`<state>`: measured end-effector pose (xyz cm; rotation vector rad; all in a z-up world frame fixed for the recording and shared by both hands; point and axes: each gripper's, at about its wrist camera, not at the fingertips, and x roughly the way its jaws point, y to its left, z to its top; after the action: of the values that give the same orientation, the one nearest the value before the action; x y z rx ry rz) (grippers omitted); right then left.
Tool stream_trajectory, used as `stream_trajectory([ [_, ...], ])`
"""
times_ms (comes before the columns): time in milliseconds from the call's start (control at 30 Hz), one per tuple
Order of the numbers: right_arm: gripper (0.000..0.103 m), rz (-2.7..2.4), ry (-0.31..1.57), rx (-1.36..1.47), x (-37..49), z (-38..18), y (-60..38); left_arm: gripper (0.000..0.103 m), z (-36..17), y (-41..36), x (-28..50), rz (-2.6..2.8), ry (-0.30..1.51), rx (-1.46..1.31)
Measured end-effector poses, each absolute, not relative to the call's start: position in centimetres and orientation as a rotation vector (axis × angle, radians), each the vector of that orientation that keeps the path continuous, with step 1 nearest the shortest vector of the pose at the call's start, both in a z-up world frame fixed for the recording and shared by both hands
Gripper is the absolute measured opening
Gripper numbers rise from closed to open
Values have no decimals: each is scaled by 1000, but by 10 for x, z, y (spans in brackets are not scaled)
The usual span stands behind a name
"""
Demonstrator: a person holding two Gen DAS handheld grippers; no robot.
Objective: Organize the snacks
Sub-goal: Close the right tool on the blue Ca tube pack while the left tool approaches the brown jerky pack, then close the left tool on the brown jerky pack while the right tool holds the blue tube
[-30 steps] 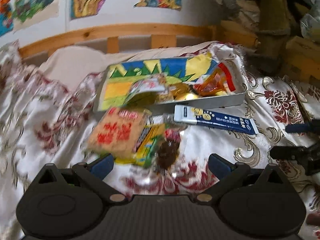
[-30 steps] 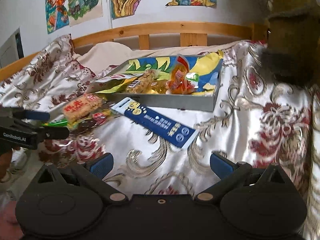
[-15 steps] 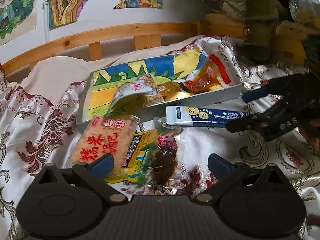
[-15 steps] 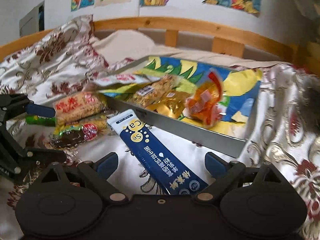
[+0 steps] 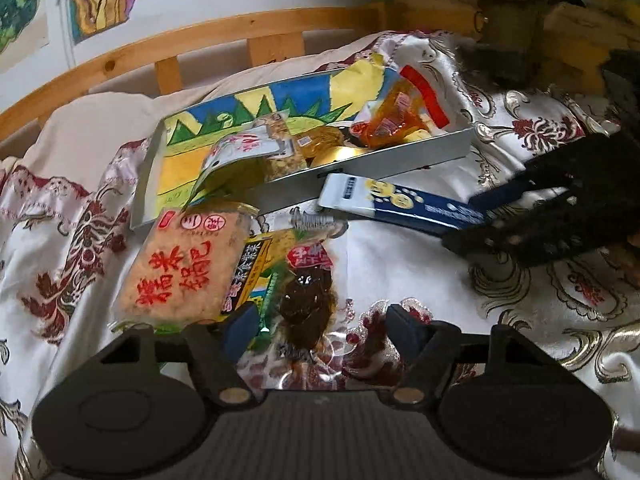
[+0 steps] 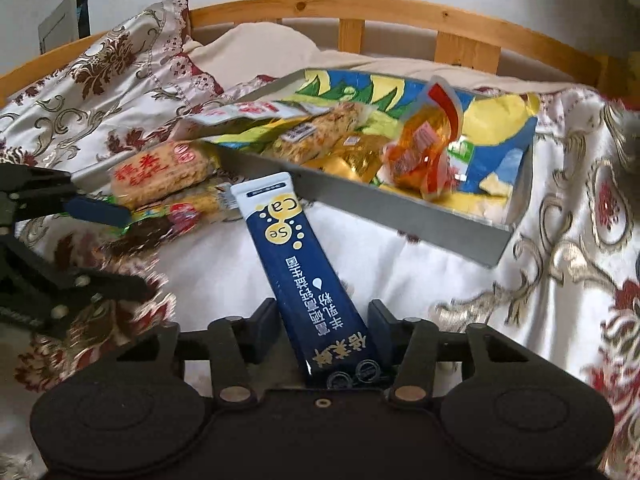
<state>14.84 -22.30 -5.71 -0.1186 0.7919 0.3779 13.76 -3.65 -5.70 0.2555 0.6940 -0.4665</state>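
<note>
Snacks lie on the bed's patterned satin cover [image 5: 420, 280] before the shallow grey cardboard tray [image 5: 360, 176]; left gripper [image 5: 316, 322], jaws just narrowing, straddles the dark-brown clear-wrapped snack [image 5: 306, 300] without pressing it, probably to lift it; right gripper [image 6: 323, 330], also closing, brackets the long navy-blue sachet [image 6: 300, 264], contact unclear, likely bound for the tray.

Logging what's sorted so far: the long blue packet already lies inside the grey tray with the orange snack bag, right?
No. The long blue packet lies on the bedspread outside the grey tray, between the right gripper fingers, as the right wrist view shows. The orange snack bag is in the tray.
</note>
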Motion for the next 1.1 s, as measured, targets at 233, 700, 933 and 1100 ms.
stream_trajectory([
  [233, 48, 355, 851, -46, 115, -50, -225, 62, -49, -26, 144, -444, 767, 139],
  [700, 51, 279, 821, -38, 76, -50, -209, 78, -47, -29, 141, -426, 797, 42],
  [933, 47, 265, 788, -64, 81, -56, -207, 59, -58, -36, 146, -414, 776, 105],
  [1100, 43, 250, 788, -48, 81, -54, -207, 52, -55, -33, 142, -447, 810, 75],
])
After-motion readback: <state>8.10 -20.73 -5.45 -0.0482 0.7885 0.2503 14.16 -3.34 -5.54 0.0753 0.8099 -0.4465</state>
